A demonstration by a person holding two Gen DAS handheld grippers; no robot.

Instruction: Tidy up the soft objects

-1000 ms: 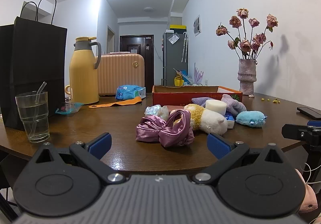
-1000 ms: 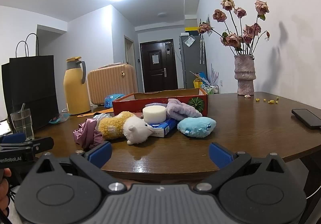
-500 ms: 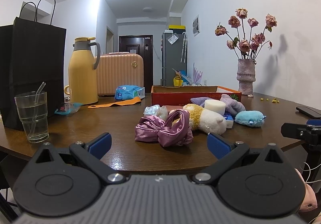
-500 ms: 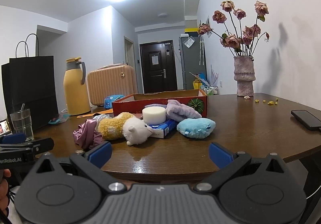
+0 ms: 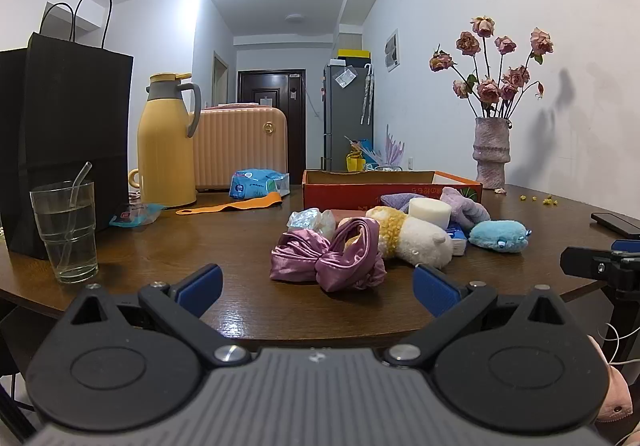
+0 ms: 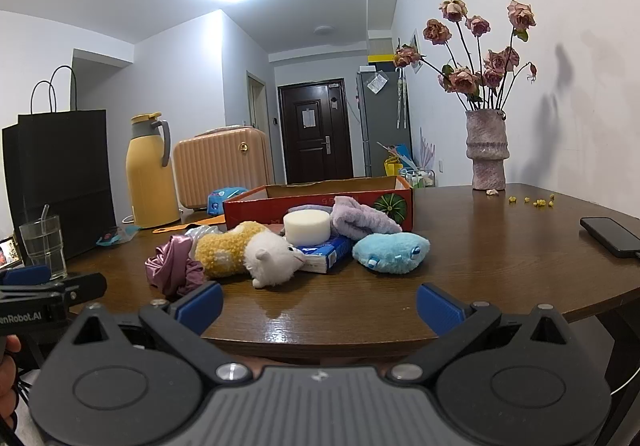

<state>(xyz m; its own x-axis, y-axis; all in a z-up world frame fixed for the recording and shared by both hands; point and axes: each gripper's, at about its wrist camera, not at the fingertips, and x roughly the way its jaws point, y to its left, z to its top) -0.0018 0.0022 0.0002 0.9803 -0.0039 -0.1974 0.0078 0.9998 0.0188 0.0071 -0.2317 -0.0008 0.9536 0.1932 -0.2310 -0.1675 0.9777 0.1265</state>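
Both my grippers, left [image 5: 316,282] & right [image 6: 318,300], fingers wide, empty. Satin bow [image 5: 326,260] nr table's near edge: light, slippery, limp; I'd pinch the knot.

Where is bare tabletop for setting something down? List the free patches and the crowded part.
Free: the stretch between the blue plush, the vase and the phone; also between the water glass and the purple scrunchie. Crowded: the soft pile in front of the red box.
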